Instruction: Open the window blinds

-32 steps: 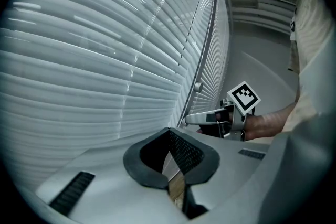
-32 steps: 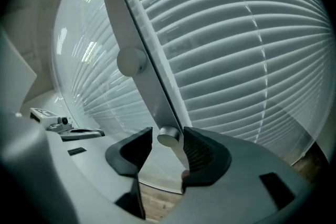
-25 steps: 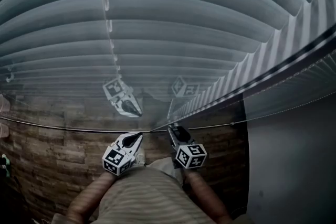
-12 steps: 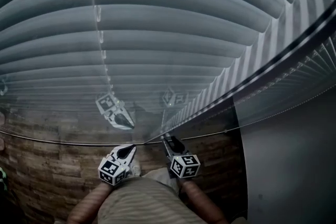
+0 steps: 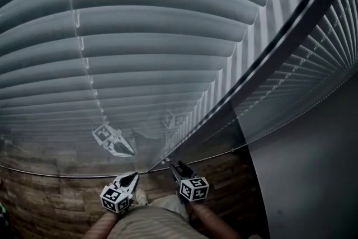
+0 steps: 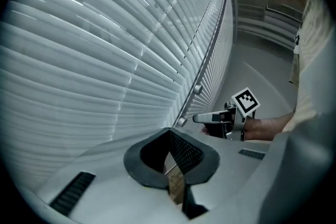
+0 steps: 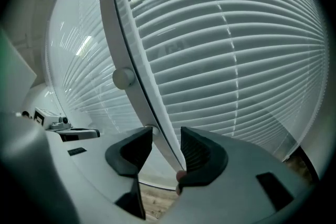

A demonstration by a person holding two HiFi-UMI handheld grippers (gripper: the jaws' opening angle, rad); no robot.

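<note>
The blinds [image 5: 156,42] fill the window ahead, their slats flat, overlapped and shut, behind glass [image 5: 140,137] that mirrors both tools. A frame strip [image 7: 134,68] runs down between this panel and the next. It carries two small round knobs, an upper knob [image 7: 124,77] and a lower knob [image 7: 149,128]. I judge these to be the slat controls, though nothing shows that for certain.

The right tool [image 7: 167,136] is released. Its jaws stand apart with the frame strip running between them, and the lower knob sits just beside the tip of one jaw. The left tool [image 6: 168,134] is clenched, jaw tips together, with nothing I can make out between them. It hangs low near the glass, beside the right tool.

The main risk is that the right tool closes where it stands and clamps the frame strip instead of a knob, so nothing turns. The lower knob is small, round and smooth-looking, so an off-centre grip would probably slip off it. Pushing harder to make up for that could drive a jaw tip into the glass. The idle left tool is close enough to knock the glass too if both arms shift together.
</note>
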